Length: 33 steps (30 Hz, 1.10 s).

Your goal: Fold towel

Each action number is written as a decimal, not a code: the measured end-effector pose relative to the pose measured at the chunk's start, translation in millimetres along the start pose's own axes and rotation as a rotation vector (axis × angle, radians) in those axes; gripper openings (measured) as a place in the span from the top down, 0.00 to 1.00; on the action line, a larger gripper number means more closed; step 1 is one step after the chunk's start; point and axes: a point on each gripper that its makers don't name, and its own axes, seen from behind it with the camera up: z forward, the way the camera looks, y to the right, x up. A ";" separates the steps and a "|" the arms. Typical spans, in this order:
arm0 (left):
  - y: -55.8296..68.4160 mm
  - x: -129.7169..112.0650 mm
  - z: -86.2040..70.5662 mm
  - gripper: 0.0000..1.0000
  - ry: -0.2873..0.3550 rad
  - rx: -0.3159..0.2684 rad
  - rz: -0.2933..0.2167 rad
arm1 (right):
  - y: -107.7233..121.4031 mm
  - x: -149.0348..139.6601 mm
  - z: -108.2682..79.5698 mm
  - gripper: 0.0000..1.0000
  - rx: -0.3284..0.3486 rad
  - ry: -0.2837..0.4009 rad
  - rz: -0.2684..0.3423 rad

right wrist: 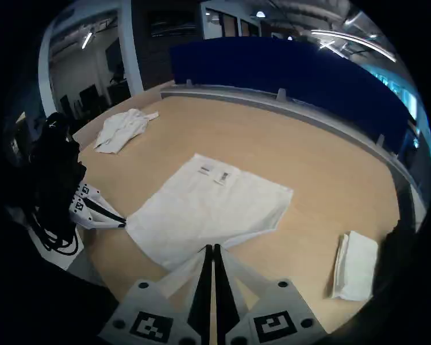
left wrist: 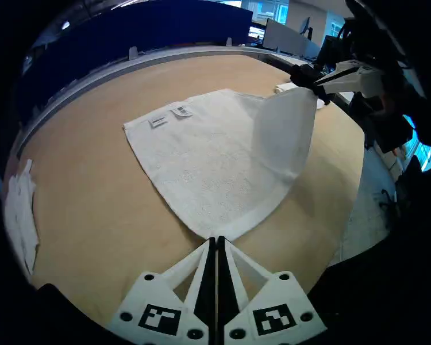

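Left tongs (left wrist: 216, 240): fingers pressed together on a near corner of the towel, at the bottom centre of the left gripper view. In the right gripper view the same tongs (right wrist: 122, 221) were at the left, pinching that corner just beside the surface edge.
Right tongs (right wrist: 212, 248): fingers pressed together on the other near corner of the towel. In the left gripper view these tongs (left wrist: 322, 87) were at the upper right, holding their corner up off the surface.
Towel (left wrist: 215, 161): white, lying mostly flat on the surface. The part below the right tongs rose as a sheet above the rest. In the right gripper view the towel (right wrist: 210, 210) lay spread between the two tongs, its far edge flat.
Tags (left wrist: 169, 116): two small tags lying side by side near the far edge of the towel.
Surface (left wrist: 95, 190): light wood, curved along its edge.
Crumpled cloth (right wrist: 122, 129): white, lying on the surface well apart from the towel, towards the far left of the right gripper view.
Folded cloth (right wrist: 356, 265): white, lying flat near the right edge of the surface, apart from the towel.
Blue partition (right wrist: 290, 66): upright behind the far edge of the surface.
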 end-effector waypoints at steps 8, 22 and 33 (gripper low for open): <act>-3.6 -1.5 2.2 0.99 -0.006 0.013 -0.003 | -0.3 2.7 0.3 0.98 0.002 0.003 -0.001; -15.9 14.7 -10.7 0.99 0.008 0.011 -0.072 | -0.7 10.3 -4.2 0.98 0.004 0.015 -0.004; -24.3 38.9 -27.8 0.99 0.021 0.008 -0.123 | 4.9 17.1 -13.7 0.98 -0.009 0.027 0.002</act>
